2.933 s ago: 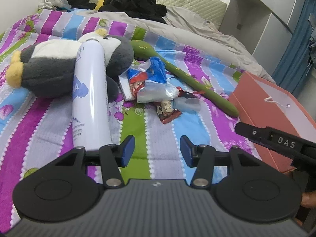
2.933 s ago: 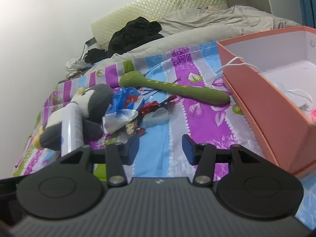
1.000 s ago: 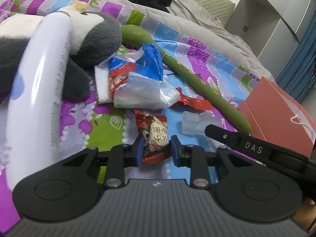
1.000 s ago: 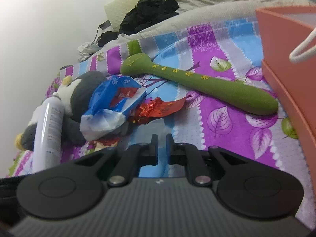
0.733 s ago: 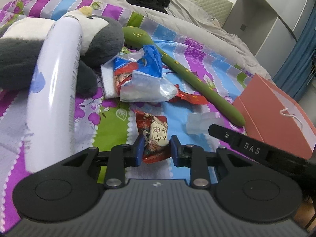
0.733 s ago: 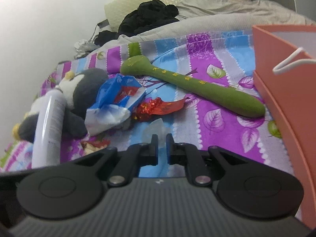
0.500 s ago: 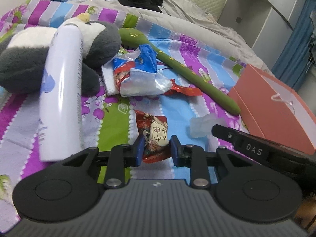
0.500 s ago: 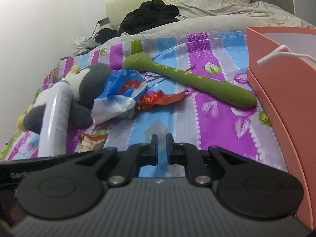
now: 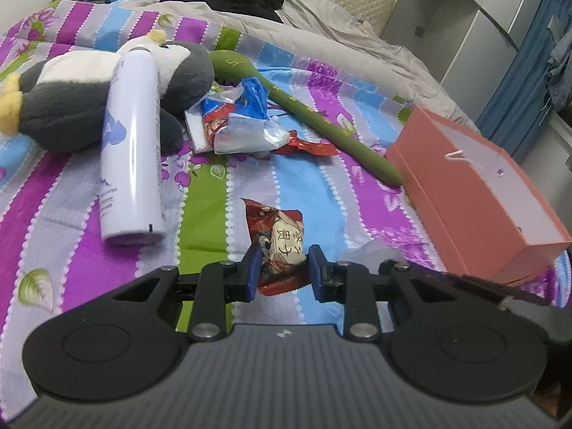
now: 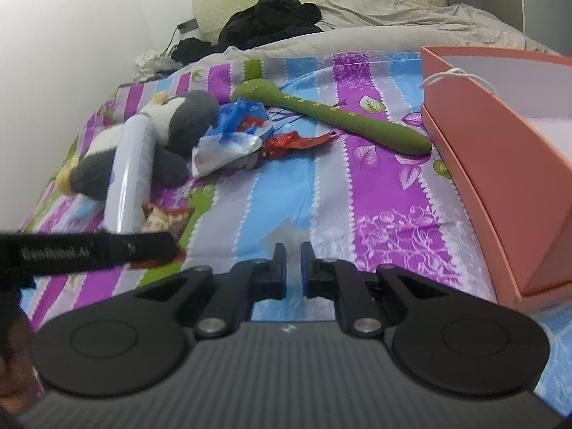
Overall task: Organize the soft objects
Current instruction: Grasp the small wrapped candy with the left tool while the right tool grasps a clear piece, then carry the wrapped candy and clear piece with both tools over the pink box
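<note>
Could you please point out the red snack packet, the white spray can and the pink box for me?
red snack packet [image 9: 282, 241]: left wrist view, on its printed label.
white spray can [image 9: 130, 143]: left wrist view, middle of its body.
pink box [image 10: 500, 150]: right wrist view, on its near outer wall.

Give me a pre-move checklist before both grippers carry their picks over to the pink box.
1. Left gripper shut on the red snack packet: ok, fingers pinch its lower half.
2. Right gripper shut on the clear soft packet: cannot tell how firm; jaws nearly closed, packet translucent and blurred.
3. Pink box open on top: ok, pale interior shows.
4. Box contents and free room: cannot tell, floor is out of view.
5. Path from the right gripper to the box: ok, only bedspread lies between.
6. Grippers apart: not ok, left gripper's body crosses just beside the right fingers.
</note>
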